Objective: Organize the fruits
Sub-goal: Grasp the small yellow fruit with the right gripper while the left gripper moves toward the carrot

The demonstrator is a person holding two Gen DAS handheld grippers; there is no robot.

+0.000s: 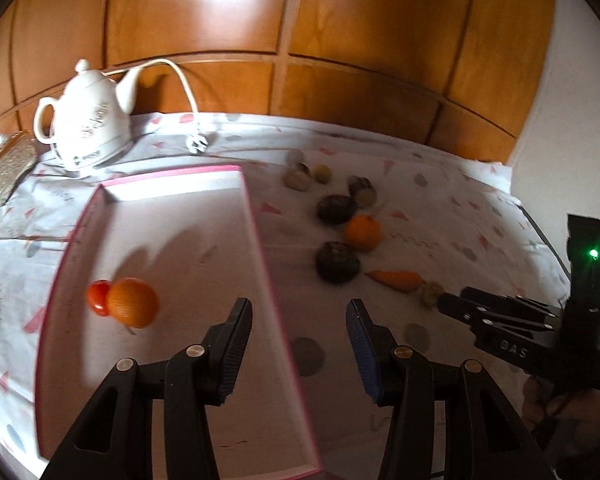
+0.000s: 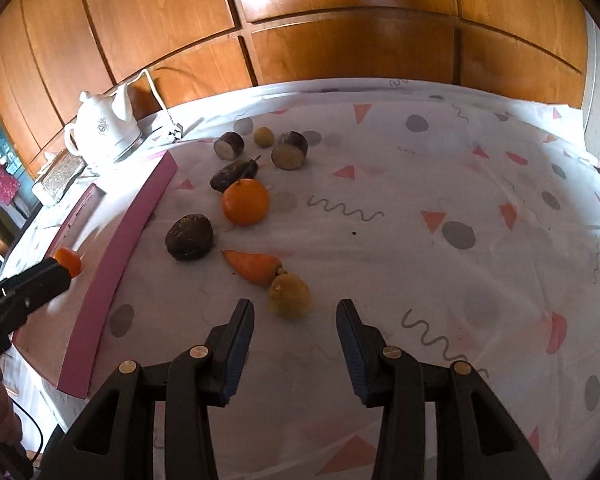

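A pink-edged box (image 1: pixel 256 220) lies on the table with an orange (image 1: pixel 132 302) and a red tomato (image 1: pixel 97 297) in it. My left gripper (image 1: pixel 300 320) is open and empty over the box's right wall. On the cloth lie another orange (image 2: pixel 245 201), a carrot (image 2: pixel 254 266), a wrinkled yellow fruit (image 2: pixel 289 294), dark round fruits (image 2: pixel 189 237) and cut pieces (image 2: pixel 289 150). My right gripper (image 2: pixel 296 320) is open and empty, just short of the yellow fruit. The right gripper also shows in the left wrist view (image 1: pixel 444 303).
A white teapot (image 1: pixel 90 120) with a cord stands at the back left, next to a patterned box (image 1: pixel 4 168). A wooden panelled wall (image 1: pixel 340 40) runs behind the table. The patterned cloth (image 2: pixel 460 220) covers the table's right side.
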